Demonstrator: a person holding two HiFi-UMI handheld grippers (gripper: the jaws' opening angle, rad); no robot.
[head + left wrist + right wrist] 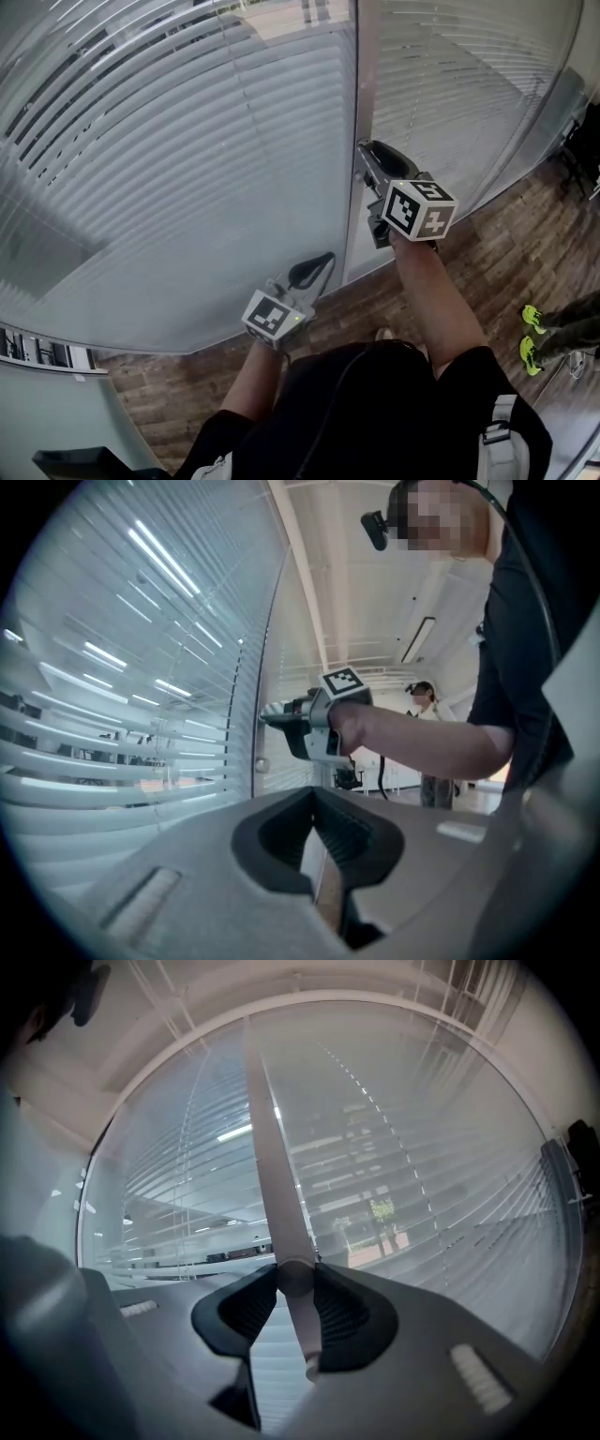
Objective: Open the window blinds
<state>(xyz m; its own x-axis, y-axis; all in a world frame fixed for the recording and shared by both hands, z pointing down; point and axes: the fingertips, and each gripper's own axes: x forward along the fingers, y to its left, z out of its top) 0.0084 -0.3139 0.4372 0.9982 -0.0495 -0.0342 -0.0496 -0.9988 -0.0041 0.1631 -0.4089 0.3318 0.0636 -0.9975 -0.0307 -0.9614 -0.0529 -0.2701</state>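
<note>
Blinds knob tight between right tongs

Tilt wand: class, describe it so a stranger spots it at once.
Find the frame post between the two window blinds. By it hangs the tilt wand, a thin pale rod clamped in the right gripper; unlike the horizontal slats, it runs upright.

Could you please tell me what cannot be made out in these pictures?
Head view: the wand is hidden behind the right hand-held gripper.
Right gripper view: where the wand's top joins the blinds is too small to see.
Left gripper view: the wand cannot be told apart from the window frame.
</note>
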